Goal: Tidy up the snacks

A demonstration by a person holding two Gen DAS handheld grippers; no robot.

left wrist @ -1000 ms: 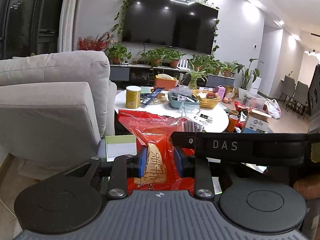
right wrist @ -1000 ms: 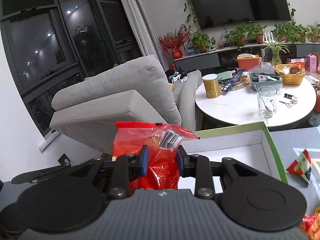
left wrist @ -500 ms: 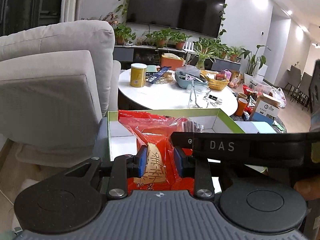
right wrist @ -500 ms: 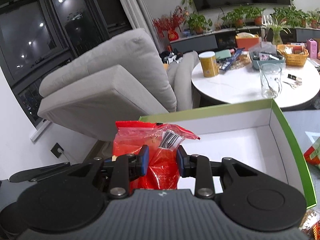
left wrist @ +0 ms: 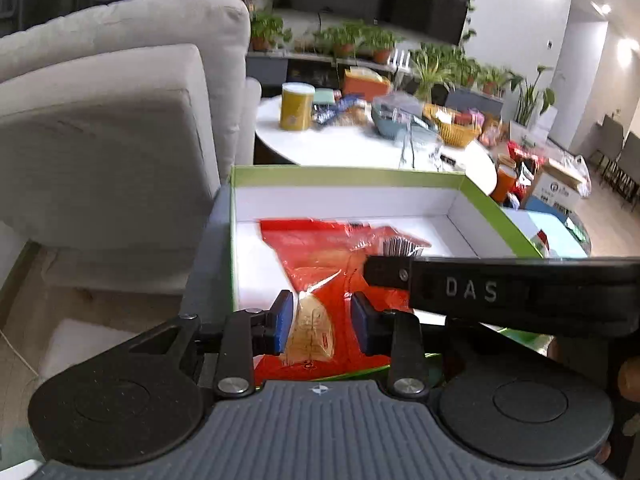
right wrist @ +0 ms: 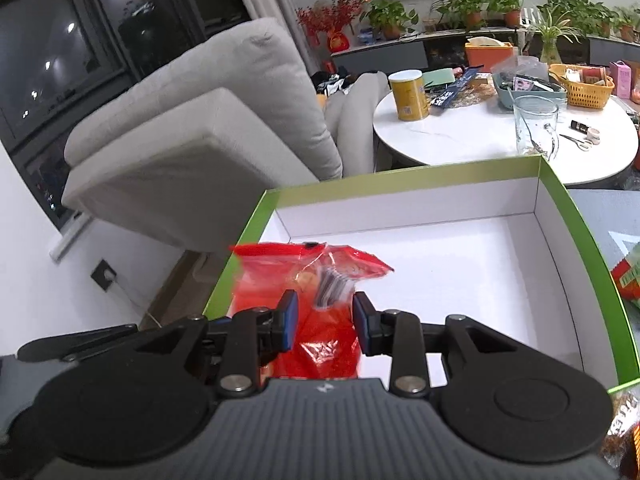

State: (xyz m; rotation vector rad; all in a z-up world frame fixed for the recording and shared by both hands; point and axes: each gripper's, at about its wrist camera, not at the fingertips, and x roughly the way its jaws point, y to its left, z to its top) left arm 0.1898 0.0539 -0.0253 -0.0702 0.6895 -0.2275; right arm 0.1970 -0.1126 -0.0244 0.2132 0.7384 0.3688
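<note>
My left tongs (left wrist: 321, 322) are opening off the red snack bag (left wrist: 336, 256) over the green-rimmed box (left wrist: 344, 172), so I keep my right tongs (right wrist: 323, 322) clamped on it until it lies flat.

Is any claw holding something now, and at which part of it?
The red snack bag sits between both claws over the green-rimmed box. The left claw, opening, is at its lower end; the right claw grips its side.

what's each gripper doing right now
left gripper: jaws opening, crinkly red plastic snack bag between them
right gripper: closed on that bag
</note>
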